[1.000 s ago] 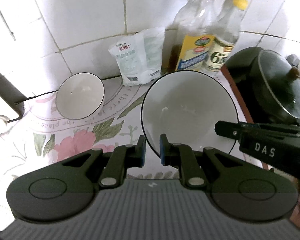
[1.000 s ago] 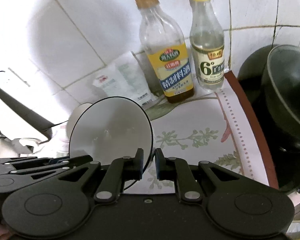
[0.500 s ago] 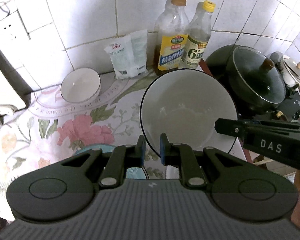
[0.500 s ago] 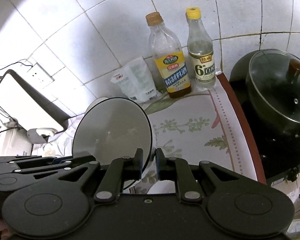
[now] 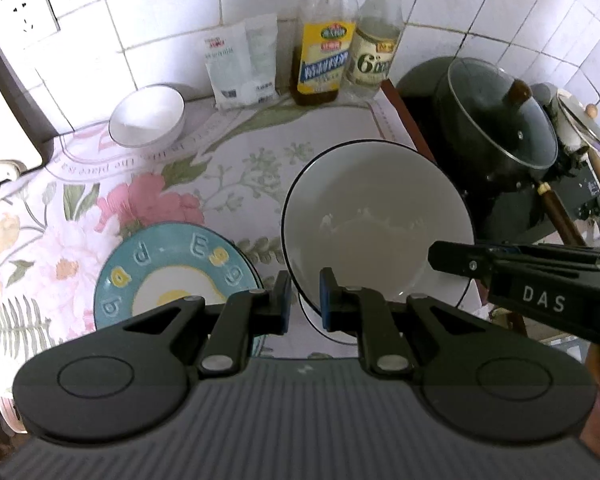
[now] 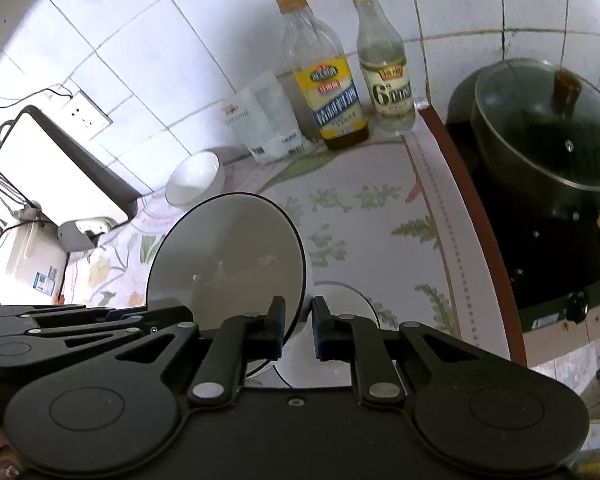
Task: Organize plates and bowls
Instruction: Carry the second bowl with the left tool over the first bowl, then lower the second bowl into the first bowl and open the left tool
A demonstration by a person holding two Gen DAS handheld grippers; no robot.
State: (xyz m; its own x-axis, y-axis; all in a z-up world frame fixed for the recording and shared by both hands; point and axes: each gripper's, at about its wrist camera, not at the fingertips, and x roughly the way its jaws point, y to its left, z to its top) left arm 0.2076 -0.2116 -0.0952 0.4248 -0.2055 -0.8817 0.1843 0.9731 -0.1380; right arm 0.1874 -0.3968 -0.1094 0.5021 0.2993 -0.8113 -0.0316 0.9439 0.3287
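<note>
Item: large bowl (image 5: 376, 232), white with a dark rim, carried clear of the flowered tablecloth (image 5: 140, 200) between two hand-held tools. Change over the last second: drawn back with both tools from the tiled wall toward the near edge of the counter. In the left wrist view, small bowl (image 5: 147, 122) now receded to 10 o'clock, oil bottle (image 5: 326, 52) and vinegar bottle (image 5: 376, 44) pushed up to 12 o'clock, lidded pot (image 5: 496, 120) at 2 o'clock. Teal plate (image 5: 172, 272) newly in view at 8 o'clock, flat on the cloth just beside the carried bowl. Meaning for the task, as a judgement: transport step under way, bowl being brought toward the near crockery for stacking or grouping, no set-down yet. Left gripper (image 5: 303, 300): jaws narrow, blue pads pinching the bowl's near rim at the bowl's own 7 o'clock. Right gripper (image 6: 299, 326): jaws likewise almost closed, clamped on the opposite rim, bowl tilted up on edge in that view and filling 9 to 11 o'clock. Grip unchanged on both sides throughout the move. Beneath the bowl, at 6 o'clock in the right wrist view, a white round shape with a dark edge, possibly another bowl; too far hidden to confirm.
</note>
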